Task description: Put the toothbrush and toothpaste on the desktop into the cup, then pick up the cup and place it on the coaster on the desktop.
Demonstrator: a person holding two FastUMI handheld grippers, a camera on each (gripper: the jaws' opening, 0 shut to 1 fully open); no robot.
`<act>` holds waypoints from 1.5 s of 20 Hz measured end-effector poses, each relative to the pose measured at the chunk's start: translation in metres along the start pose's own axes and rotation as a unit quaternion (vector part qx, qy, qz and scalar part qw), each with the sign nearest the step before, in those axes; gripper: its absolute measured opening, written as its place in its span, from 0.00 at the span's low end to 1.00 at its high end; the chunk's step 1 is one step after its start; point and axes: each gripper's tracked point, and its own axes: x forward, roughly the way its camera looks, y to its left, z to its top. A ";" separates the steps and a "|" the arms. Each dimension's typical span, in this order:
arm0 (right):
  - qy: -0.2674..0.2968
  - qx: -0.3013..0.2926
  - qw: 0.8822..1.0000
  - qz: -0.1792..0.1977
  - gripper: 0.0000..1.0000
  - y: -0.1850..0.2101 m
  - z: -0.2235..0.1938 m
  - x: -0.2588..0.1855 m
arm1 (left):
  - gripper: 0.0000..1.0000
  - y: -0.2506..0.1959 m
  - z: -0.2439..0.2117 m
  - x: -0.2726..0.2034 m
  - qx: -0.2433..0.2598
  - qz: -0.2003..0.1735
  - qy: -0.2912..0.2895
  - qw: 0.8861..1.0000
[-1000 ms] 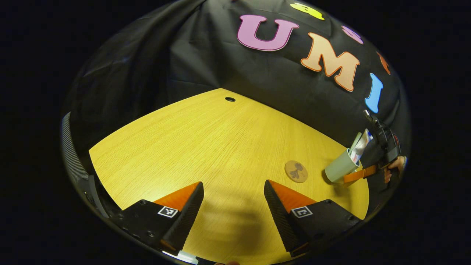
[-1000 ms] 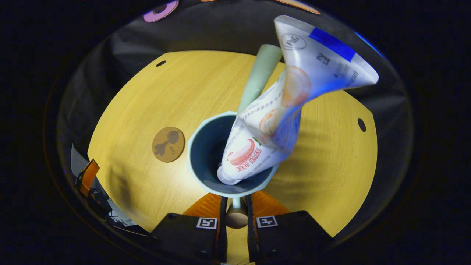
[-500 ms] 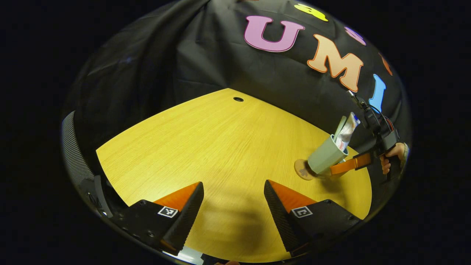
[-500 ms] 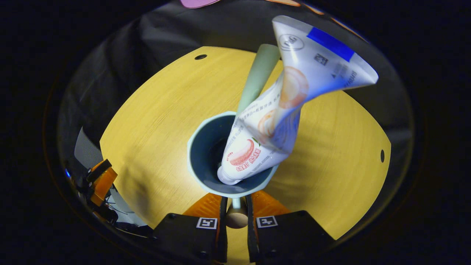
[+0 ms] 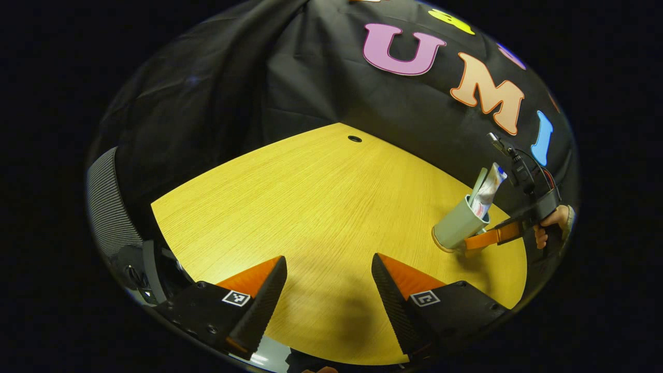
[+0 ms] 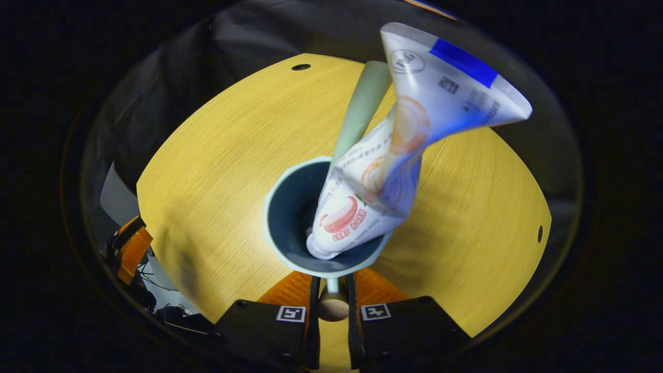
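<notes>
A pale green cup (image 5: 457, 226) stands at the right side of the desktop, over the round brown coaster, of which a thin edge (image 5: 436, 242) shows at the cup's base. A white toothpaste tube (image 5: 489, 189) and a green toothbrush (image 5: 479, 182) lean out of it. In the right gripper view I look down into the cup (image 6: 290, 217), with the toothpaste (image 6: 409, 140) and toothbrush handle (image 6: 362, 103) inside. My right gripper (image 6: 331, 284) is shut on the cup's handle. My left gripper (image 5: 329, 287) hangs open over the near desktop, holding nothing.
The yellow wooden desktop (image 5: 311, 207) has a cable hole (image 5: 355, 139) near its far edge. A hand (image 5: 548, 227) holds the right gripper at the far right. A grey mesh chair back (image 5: 106, 207) stands off the table's left.
The right gripper carried the cup left across the table to the coaster and lowered it, so the cup now covers the coaster. The left gripper stayed open and turned slightly.
</notes>
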 end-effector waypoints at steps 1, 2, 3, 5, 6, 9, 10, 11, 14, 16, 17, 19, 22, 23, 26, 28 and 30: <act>0.000 0.002 1.000 0.000 0.24 0.000 -0.001 0.001 | 0.95 0.001 0.001 0.001 0.000 0.000 0.001 1.000; 0.001 0.004 1.000 0.000 0.24 0.000 0.000 0.001 | 0.95 0.001 0.000 0.000 0.002 -0.001 0.003 1.000; 0.000 0.003 1.000 0.000 0.24 -0.001 0.000 0.000 | 0.95 -0.001 0.001 0.001 0.004 -0.003 0.003 1.000; -0.004 0.002 1.000 0.005 0.25 0.000 -0.002 -0.002 | 0.95 -0.007 0.003 0.003 0.008 -0.007 0.002 1.000; -0.006 0.005 1.000 0.012 0.27 0.002 -0.004 -0.003 | 0.95 -0.012 0.003 0.003 0.010 -0.010 0.001 1.000; -0.012 0.009 1.000 0.017 0.34 0.002 -0.001 -0.012 | 0.95 -0.018 0.007 0.004 0.014 -0.020 0.003 1.000; -0.014 0.010 1.000 0.018 0.39 0.001 -0.002 -0.014 | 0.95 -0.020 0.008 0.004 0.016 -0.023 0.003 1.000; -0.017 0.011 1.000 0.019 0.51 0.000 -0.003 -0.016 | 0.95 -0.024 0.010 0.004 0.019 -0.026 0.001 0.999; -0.051 0.016 0.998 0.017 0.87 -0.007 -0.005 -0.027 | 0.95 -0.033 0.014 0.005 0.028 -0.036 -0.002 0.999; -0.090 0.031 0.995 0.027 1.00 -0.005 -0.002 -0.041 | 0.95 -0.041 0.017 0.005 0.035 -0.044 -0.002 0.998; -0.110 0.041 0.993 0.032 0.96 -0.006 -0.002 -0.050 | 0.95 -0.047 0.019 0.005 0.037 -0.049 -0.001 0.998; -0.143 0.071 0.986 0.039 0.99 -0.007 -0.006 -0.065 | 0.95 -0.058 0.022 0.006 0.039 -0.062 -0.001 0.997; -0.182 0.115 0.976 0.043 0.99 -0.015 -0.018 -0.092 | 0.95 -0.078 0.025 0.004 0.036 -0.090 -0.003 0.995; -0.191 0.127 0.973 0.039 0.96 -0.021 -0.024 -0.100 | 0.95 -0.087 0.025 0.005 0.040 -0.098 -0.004 0.994; -0.206 0.166 0.964 0.026 0.96 -0.039 -0.049 -0.119 | 0.95 -0.104 0.026 0.006 0.062 -0.118 -0.003 0.991; -0.210 0.196 0.958 0.012 0.99 -0.053 -0.064 -0.124 | 0.95 -0.116 0.025 0.007 0.073 -0.130 0.000 0.989; -0.216 0.226 0.950 0.000 0.99 -0.063 -0.080 -0.128 | 0.95 -0.125 0.023 0.003 0.083 -0.139 0.003 0.987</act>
